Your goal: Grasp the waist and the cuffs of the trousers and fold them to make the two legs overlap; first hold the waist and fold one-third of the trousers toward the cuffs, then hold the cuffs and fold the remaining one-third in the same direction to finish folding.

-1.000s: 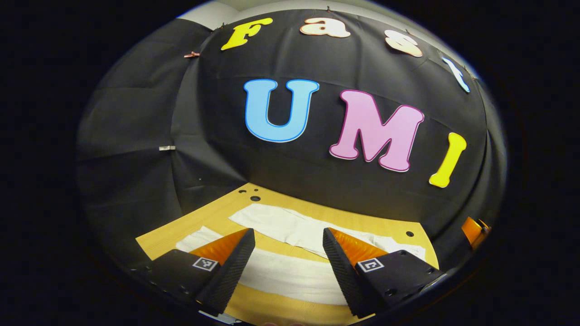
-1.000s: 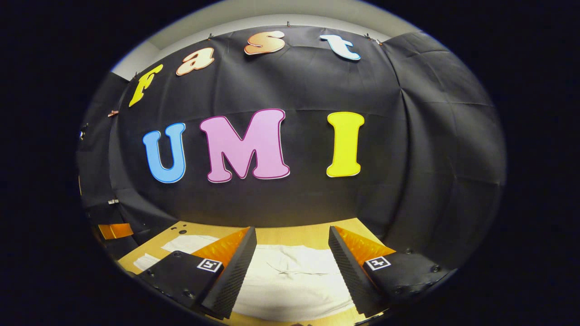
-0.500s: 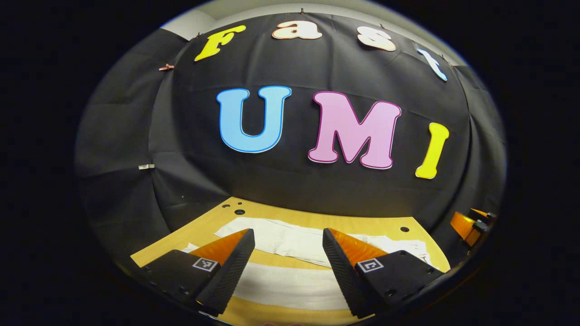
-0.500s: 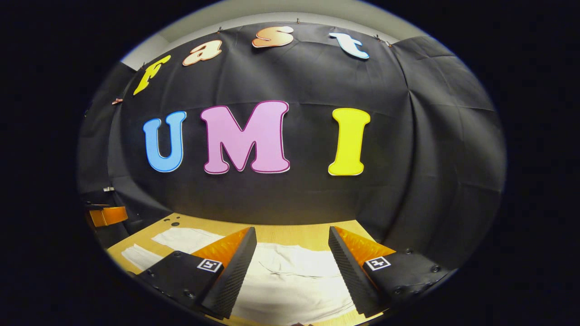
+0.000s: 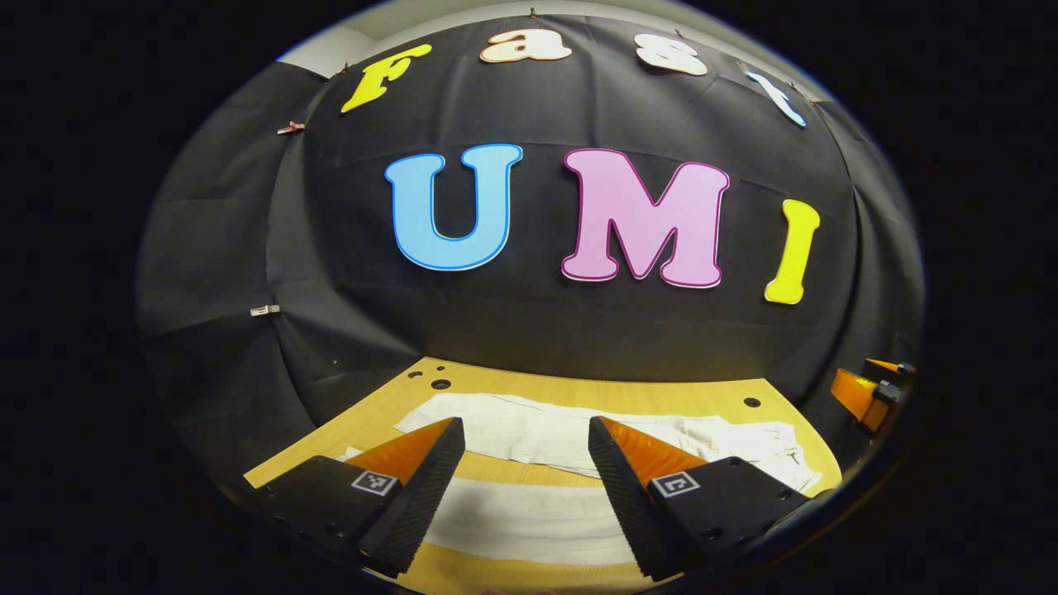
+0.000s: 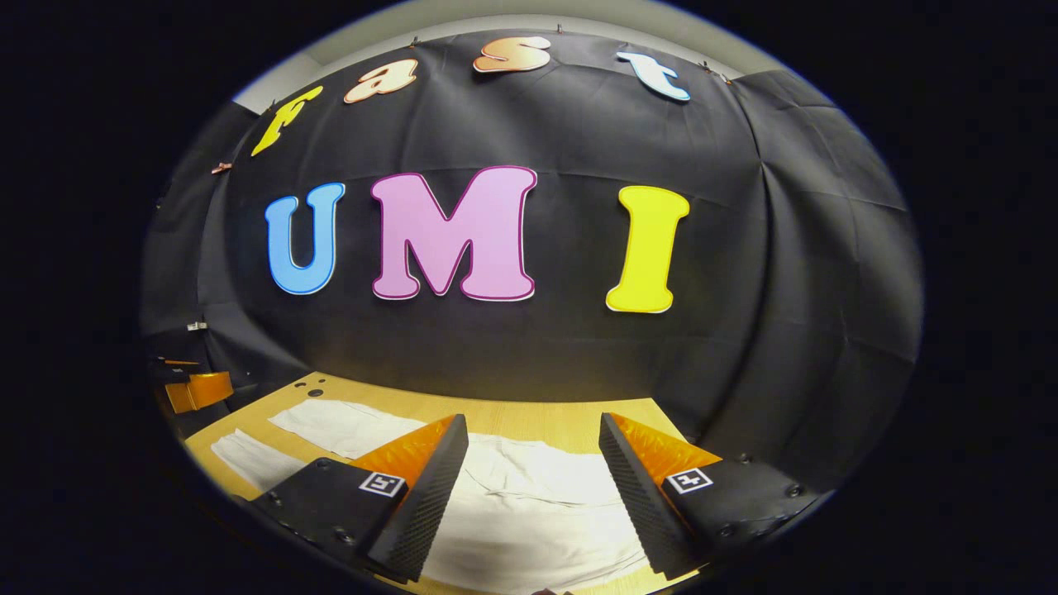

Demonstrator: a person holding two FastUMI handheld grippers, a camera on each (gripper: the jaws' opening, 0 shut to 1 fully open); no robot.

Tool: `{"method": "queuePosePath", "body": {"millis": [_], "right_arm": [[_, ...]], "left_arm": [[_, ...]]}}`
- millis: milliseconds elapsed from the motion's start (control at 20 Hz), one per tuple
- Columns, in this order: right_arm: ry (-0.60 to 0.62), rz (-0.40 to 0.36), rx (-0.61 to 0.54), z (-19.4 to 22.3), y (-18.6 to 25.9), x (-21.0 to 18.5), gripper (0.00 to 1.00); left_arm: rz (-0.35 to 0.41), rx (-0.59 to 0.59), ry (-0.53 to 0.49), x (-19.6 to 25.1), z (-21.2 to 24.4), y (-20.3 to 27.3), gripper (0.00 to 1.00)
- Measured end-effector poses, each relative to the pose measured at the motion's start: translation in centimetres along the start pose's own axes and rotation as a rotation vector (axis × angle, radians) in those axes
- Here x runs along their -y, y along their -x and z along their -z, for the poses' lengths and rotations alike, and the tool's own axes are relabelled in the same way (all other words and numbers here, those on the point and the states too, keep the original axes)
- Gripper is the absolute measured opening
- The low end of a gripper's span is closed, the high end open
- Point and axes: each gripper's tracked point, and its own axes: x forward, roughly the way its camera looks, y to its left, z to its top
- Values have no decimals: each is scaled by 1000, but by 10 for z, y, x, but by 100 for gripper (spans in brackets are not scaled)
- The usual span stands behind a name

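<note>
White trousers (image 5: 529,434) lie spread flat on the wooden table (image 5: 579,390), their two legs side by side with a strip of wood between them. In the left gripper view my left gripper (image 5: 526,442) hovers open over the legs, nothing between its fingers. In the right gripper view the waist end of the trousers (image 6: 529,512) lies below my right gripper (image 6: 533,442), which is open and holds nothing. The two leg ends (image 6: 331,426) stretch off to the left there.
The table's far edge meets the black cloth wall close behind the trousers. Small holes (image 5: 440,384) mark the tabletop's far left corner. The other gripper's body (image 5: 864,392) shows at the right edge of the left gripper view and the other gripper (image 6: 194,388) at the left edge of the right gripper view.
Both views have tilted and shifted slightly: the wall has slid, and more of the trousers and table shows. Both grippers stay open and the trousers have not moved.
</note>
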Motion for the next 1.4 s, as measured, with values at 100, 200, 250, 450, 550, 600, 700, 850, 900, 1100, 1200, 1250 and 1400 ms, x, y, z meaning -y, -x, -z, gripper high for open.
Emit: {"method": "queuePosePath", "body": {"millis": [100, 200, 250, 450, 550, 600, 700, 850, 900, 1100, 1200, 1250, 1400], "right_arm": [[20, 1, -5, 2, -4, 2, 99], [31, 3, -1, 3, -6, 5, 97], [37, 3, -1, 4, -5, 7, 98], [133, -23, -67, 27, -9, 22, 98], [173, -29, -81, 34, -13, 36, 98], [204, -30, -91, 40, -15, 44, 98], [276, -9, -168, 61, -21, 67, 98], [330, -23, -252, 91, -20, 88, 98], [357, -21, -271, 97, -18, 95, 98], [419, -45, -367, 137, -9, 122, 98], [474, -49, -404, 150, -4, 139, 98], [510, -57, -421, 158, -3, 148, 98], [614, -90, -456, 178, 0, 167, 98]], "left_arm": [[1, 4, -9, 1, -2, -4, 96], [5, 5, -21, -1, -4, -7, 96], [7, 2, -25, -1, -4, -9, 96], [12, -44, 2, -3, 4, -12, 96], [11, -53, 4, -3, 5, -12, 96], [10, -56, 3, -3, 7, -12, 96], [9, -62, 0, -4, 9, -11, 96], [5, -84, -3, -4, 20, -11, 96], [6, -95, -6, -3, 25, -10, 96], [0, -124, -19, -5, 42, -5, 96], [7, -148, -26, -5, 54, -1, 96], [5, -168, -35, -5, 61, 2, 96], [11, -220, -40, -10, 83, 11, 96]]}}
